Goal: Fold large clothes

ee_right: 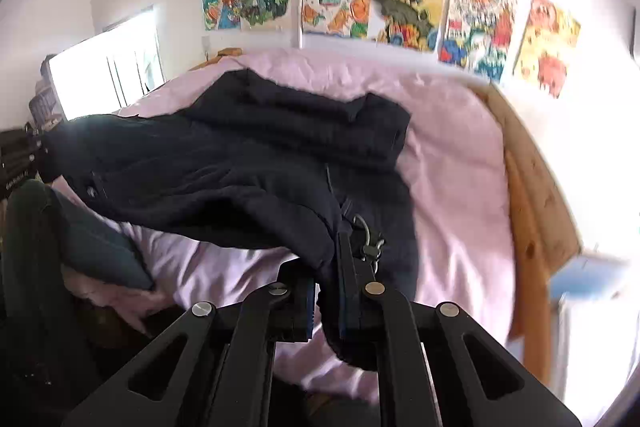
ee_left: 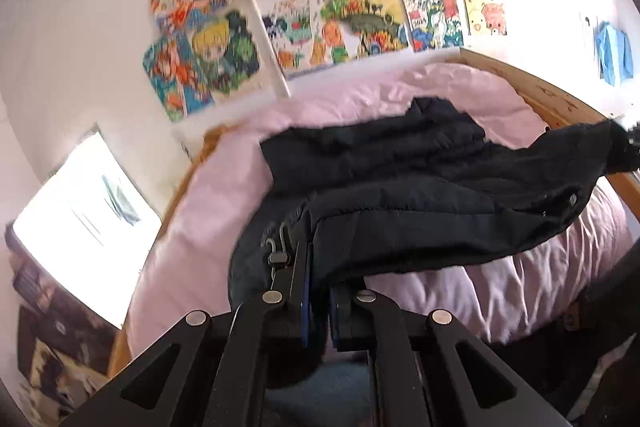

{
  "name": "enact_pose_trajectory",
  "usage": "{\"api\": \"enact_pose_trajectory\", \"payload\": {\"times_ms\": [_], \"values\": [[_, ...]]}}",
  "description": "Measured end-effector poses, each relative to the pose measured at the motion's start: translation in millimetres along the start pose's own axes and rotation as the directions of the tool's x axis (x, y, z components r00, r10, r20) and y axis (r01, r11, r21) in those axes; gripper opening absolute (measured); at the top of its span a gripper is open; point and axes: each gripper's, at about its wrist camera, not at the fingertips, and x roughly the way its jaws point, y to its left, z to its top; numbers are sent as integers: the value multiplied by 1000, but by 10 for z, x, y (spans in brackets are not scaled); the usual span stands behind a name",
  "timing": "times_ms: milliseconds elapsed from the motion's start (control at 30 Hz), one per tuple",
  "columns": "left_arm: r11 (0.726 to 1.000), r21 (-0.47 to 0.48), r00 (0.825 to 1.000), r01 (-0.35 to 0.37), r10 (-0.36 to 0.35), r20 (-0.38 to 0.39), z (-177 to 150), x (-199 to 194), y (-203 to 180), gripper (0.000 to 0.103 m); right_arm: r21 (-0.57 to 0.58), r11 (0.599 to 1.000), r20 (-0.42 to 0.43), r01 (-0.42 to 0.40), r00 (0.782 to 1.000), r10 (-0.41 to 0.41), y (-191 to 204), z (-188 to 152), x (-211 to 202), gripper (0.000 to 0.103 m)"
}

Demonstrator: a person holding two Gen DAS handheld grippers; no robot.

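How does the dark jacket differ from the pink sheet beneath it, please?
The dark jacket is navy, almost black; the pink sheet is pale. The jacket is bunched, its near edge lifted by the left gripper and right gripper; the sheet lies spread across the bed. Both are wrinkled fabric.

Far sleeve end of the dark jacket point(ee_left: 420, 187), perhaps gripped, lost at the frame edge.
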Motion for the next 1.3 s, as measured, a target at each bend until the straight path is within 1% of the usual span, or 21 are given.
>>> {"api": "enact_pose_trajectory", "payload": {"times_ms": [100,133,200,300,367,433,500,600,700,833,967,1133,1300], "values": [[1000,11,999,-22,22,34,249,2,-22,8,-45,999,29,28,999,-27,-52,295,12,7],[1000,12,999,-28,28,46,377,46,-13,8,-59,997,38,42,998,-39,-81,418,36,7],[999,14,998,-39,38,57,528,97,-28,8,-84,994,57,71,996,-66,-136,647,111,7],[998,14,996,-53,52,67,801,251,-22,8,-89,992,70,91,994,-84,-164,918,217,7],[999,13,997,-51,50,58,981,389,-8,8,-89,990,78,106,992,-99,-207,1106,327,7],[999,15,999,-38,37,34,1172,577,22,8,-101,987,77,128,990,-121,-234,1244,442,7],[999,13,999,-30,30,23,1297,699,28,8,-122,982,72,147,988,-139,-269,1396,607,7],[999,5,999,-39,39,12,1515,912,45,8,-143,973,78,179,983,-169,-302,1578,804,7],[998,3,998,-57,57,8,1640,1096,12,8,-146,969,91,200,978,-188,-340,1715,979,7],[992,83,995,-96,96,-2,1788,1339,-113,8,-118,972,92,205,976,-195,-450,1851,1278,7],[987,112,993,-113,114,-10,1946,1573,-149,8,-125,965,106,231,970,-219,-488,1946,1551,7],[990,80,993,-115,117,-24,2088,1918,-146,8,-61,969,129,239,965,-230,-588,2055,1889,7],[991,63,992,-120,123,-42,2121,2290,-187,8,-42,968,129,249,962,-242,-639,2087,2223,7]]}}
